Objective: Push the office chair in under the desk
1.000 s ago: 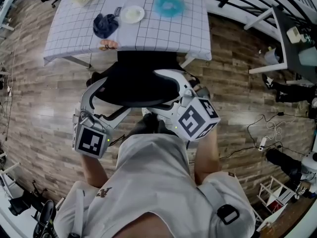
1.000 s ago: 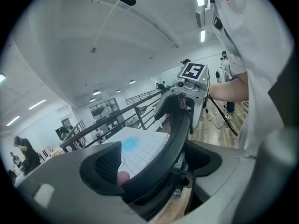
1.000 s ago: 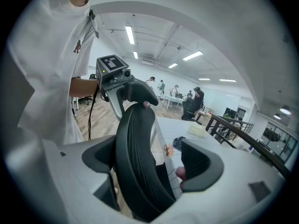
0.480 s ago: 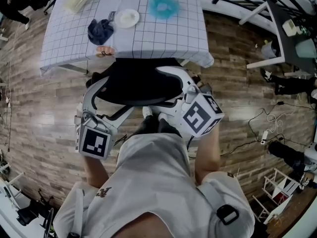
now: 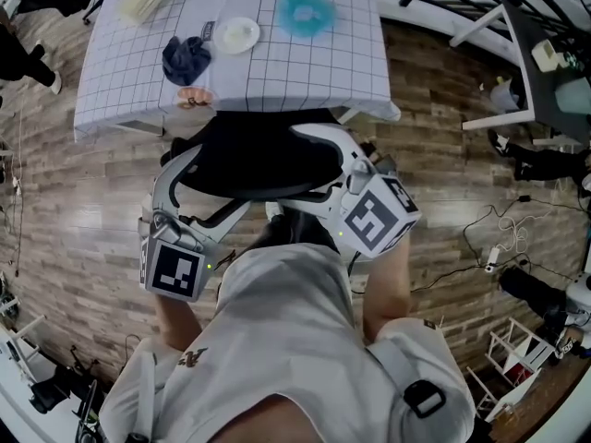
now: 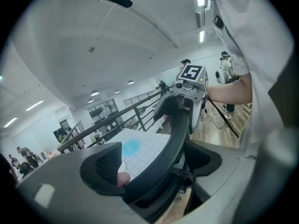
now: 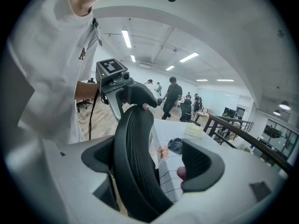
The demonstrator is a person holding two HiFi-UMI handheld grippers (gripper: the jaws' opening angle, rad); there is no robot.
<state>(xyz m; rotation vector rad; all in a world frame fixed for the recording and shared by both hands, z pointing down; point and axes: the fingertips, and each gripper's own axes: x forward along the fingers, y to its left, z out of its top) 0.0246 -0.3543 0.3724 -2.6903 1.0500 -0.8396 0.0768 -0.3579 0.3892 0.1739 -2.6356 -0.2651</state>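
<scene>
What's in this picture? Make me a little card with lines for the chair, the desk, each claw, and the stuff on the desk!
chair: black office chair, backrest close to the desk's near edge
desk: covered with a grid-pattern cloth
left claw: open, jaws on either side of the backrest's rim
right claw: open, jaws on either side of the backrest's rim
on the desk: white plate, blue fluffy thing, dark cloth
</scene>
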